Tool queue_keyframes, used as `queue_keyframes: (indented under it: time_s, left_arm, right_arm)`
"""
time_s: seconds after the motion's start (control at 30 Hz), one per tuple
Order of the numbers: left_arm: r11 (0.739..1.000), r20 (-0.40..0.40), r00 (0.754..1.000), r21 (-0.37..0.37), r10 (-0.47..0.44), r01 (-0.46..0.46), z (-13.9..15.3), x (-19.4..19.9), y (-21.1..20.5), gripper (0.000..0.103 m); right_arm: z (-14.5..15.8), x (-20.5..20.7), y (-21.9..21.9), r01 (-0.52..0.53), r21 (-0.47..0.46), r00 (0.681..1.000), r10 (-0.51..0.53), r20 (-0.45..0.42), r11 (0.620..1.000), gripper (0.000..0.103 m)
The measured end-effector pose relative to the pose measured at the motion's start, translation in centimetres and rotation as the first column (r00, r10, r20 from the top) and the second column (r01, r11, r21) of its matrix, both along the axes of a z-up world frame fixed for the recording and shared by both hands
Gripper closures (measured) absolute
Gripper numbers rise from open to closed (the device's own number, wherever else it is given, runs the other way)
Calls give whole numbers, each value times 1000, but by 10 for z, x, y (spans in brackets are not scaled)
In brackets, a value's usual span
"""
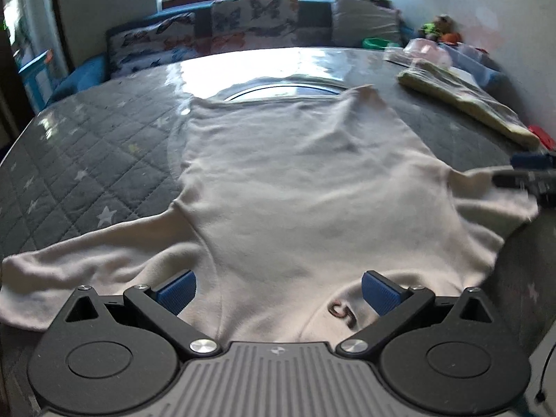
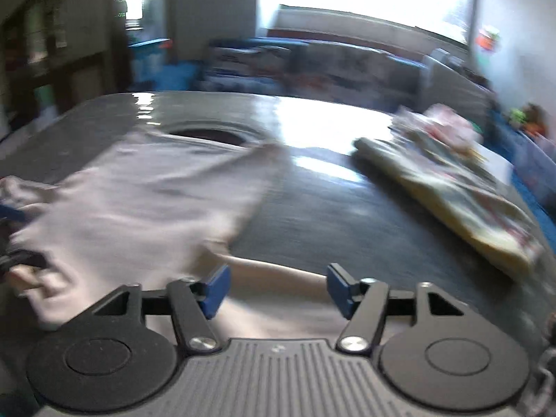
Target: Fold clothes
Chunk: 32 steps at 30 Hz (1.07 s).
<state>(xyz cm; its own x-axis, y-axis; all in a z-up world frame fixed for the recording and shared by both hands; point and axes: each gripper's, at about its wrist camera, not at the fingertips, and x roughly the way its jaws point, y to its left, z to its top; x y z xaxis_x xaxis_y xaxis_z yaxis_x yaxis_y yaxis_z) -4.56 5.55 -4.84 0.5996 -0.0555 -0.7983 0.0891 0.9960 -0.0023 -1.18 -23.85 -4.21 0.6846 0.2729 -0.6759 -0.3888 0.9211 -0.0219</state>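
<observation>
Spread left tongs (image 1: pixel 278 293) are hovering over the neckline of the pale shirt (image 1: pixel 295 187) lying flat on the quilted desk (image 1: pixel 87 160); right tongs (image 2: pixel 276 290), also spread, are poised over one sleeve. Uneven pinching risks dragging wrinkles in.

Left gripper (image 1: pixel 278 293): jaws spread wide, blue pads (image 1: pixel 177 292) well apart, nothing between them — held low and pointing forward. Right gripper (image 2: pixel 276 290): jaws likewise parted, blue fingertips (image 2: pixel 342 290) apart and gripping nothing; its view is motion-blurred. From the left wrist view, the right gripper's dark tip shows at the far right edge — state there indistinct.
</observation>
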Motion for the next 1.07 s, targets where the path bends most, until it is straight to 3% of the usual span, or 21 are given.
queue_keyframes:
  time_s: [0.13, 0.3, 0.6, 1.07]
  left_arm:
    - [998, -32, 997, 4, 69, -69, 0, 9, 7, 0]
    - [992, -32, 992, 21, 125, -124, -1, 12, 15, 0]
    - [987, -63, 985, 3, 161, -161, -12, 14, 22, 0]
    - [987, -50, 985, 10, 164, -163, -15, 14, 20, 0]
  right_arm:
    - [-8, -1, 34, -84, 26, 996, 84, -20, 996, 25]
    - [-25, -2, 61, -110, 66, 991, 115, -71, 992, 19]
    - [-39, -14, 78, -128, 16, 989, 129, -72, 992, 1]
    - [-41, -14, 84, -86, 2, 994, 86, -72, 996, 0]
